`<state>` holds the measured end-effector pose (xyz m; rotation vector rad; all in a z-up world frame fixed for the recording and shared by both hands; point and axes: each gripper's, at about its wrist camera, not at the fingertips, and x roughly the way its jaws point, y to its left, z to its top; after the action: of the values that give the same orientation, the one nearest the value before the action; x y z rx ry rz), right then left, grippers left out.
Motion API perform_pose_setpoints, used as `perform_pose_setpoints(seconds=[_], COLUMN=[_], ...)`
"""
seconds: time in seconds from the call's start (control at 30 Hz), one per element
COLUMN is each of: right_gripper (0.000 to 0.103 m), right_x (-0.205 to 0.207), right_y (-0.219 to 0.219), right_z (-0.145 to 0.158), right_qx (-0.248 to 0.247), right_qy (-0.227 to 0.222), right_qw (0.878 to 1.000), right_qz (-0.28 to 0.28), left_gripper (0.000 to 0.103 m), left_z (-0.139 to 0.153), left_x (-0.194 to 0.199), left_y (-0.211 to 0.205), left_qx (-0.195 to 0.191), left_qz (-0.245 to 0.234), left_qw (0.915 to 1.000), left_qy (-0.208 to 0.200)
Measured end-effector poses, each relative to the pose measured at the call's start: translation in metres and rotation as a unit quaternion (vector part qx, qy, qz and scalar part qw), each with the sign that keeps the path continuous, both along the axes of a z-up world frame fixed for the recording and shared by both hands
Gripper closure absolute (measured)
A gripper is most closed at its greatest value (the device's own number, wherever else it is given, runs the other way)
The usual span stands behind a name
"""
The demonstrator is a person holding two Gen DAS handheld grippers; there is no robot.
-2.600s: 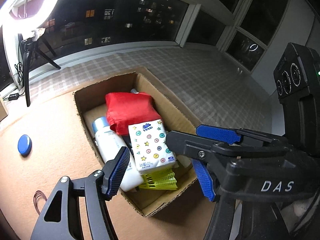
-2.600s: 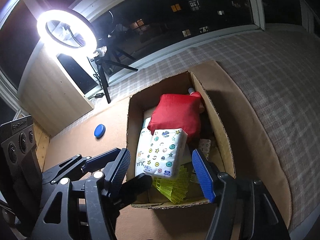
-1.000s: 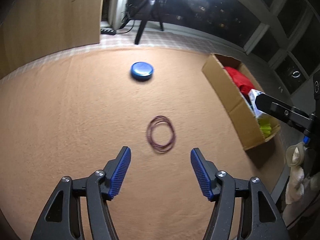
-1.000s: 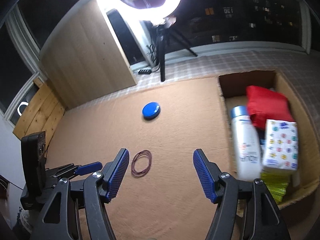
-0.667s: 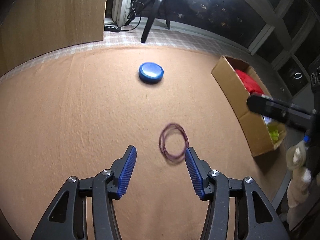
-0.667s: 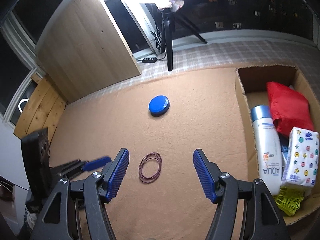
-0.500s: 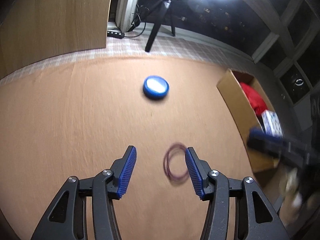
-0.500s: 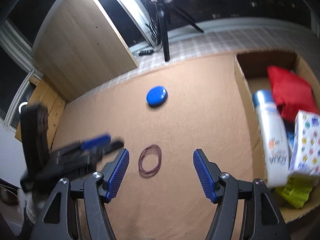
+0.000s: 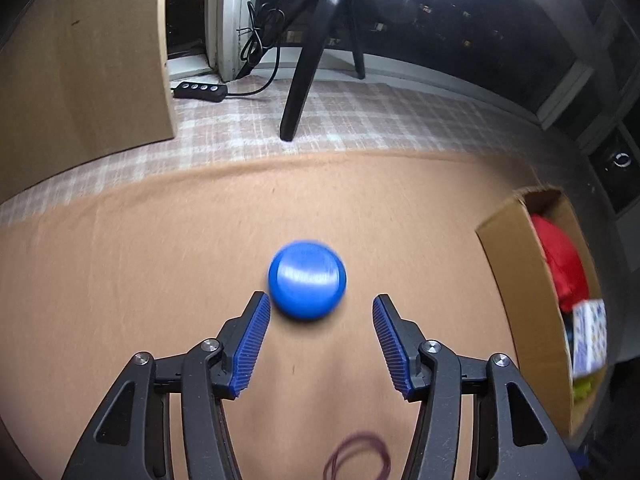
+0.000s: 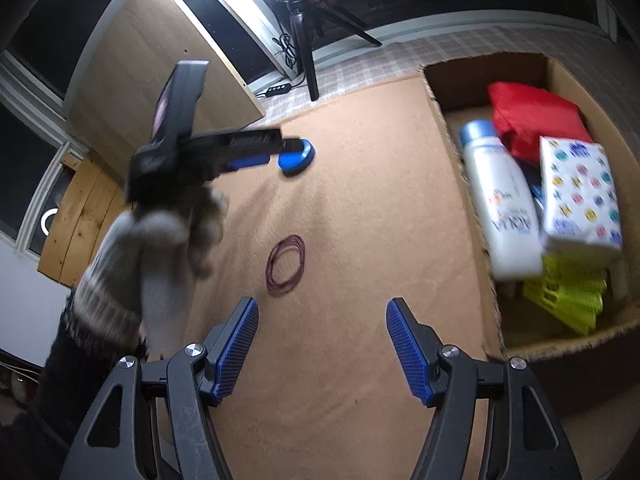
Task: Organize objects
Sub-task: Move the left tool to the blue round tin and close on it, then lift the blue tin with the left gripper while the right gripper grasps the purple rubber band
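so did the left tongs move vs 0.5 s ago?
Yes. The left tongs advanced past the rubber bands to the blue disc, nearer the tripod leg.

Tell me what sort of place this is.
Likely an enclosed apartment balcony or sunroom at night, set up for recording: dark windows showing lit buildings, ring light tripod, and brown mat over checked flooring.

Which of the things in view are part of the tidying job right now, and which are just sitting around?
Part of the job:
- blue round disc, just ahead of the open left gripper
- loop of rubber bands on the mat
- cardboard box, already holding items
- open right gripper

Just lying about:
- light tripod
- power strip
- wooden panel
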<state>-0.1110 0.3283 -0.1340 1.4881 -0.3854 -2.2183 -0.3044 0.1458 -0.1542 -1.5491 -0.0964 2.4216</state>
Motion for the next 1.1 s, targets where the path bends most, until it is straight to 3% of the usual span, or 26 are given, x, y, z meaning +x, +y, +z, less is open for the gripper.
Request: perform_pose_setpoints(seconds=[0.27, 0.5, 0.6, 0.87, 1.1], right_gripper=[0.040, 0.040, 0.040, 0.040, 0.040], right_x=[0.008, 0.011, 0.012, 0.012, 0.009], right_y=[0.012, 0.015, 0.013, 0.007, -0.013], right_z=[-0.002, -0.004, -0.001, -0.002, -0.005], right_qx=[0.005, 0.005, 0.005, 0.008, 0.021], right_qy=[-0.009, -0.017, -0.014, -0.011, -0.002], right_qw=[1.000, 1.000, 1.000, 1.000, 0.999], right_qz=[-0.011, -0.010, -0.005, 0.007, 0.026], left_gripper=[0.038, 0.040, 0.049, 0.049, 0.049], left_z=[-0.026, -0.029, -0.029, -0.027, -0.028], left_x=[-0.033, -0.034, -0.032, -0.019, 0.015], left_y=[0.006, 0.007, 0.005, -0.013, -0.036], left_qx=[-0.012, -0.043, -0.055, -0.057, -0.062], left_qz=[0.033, 0.036, 0.035, 0.040, 0.040], left_qw=[0.9992, 0.9984, 0.9979, 0.9976, 0.9973], left_qy=[-0.022, -0.006, 0.001, 0.000, -0.003])
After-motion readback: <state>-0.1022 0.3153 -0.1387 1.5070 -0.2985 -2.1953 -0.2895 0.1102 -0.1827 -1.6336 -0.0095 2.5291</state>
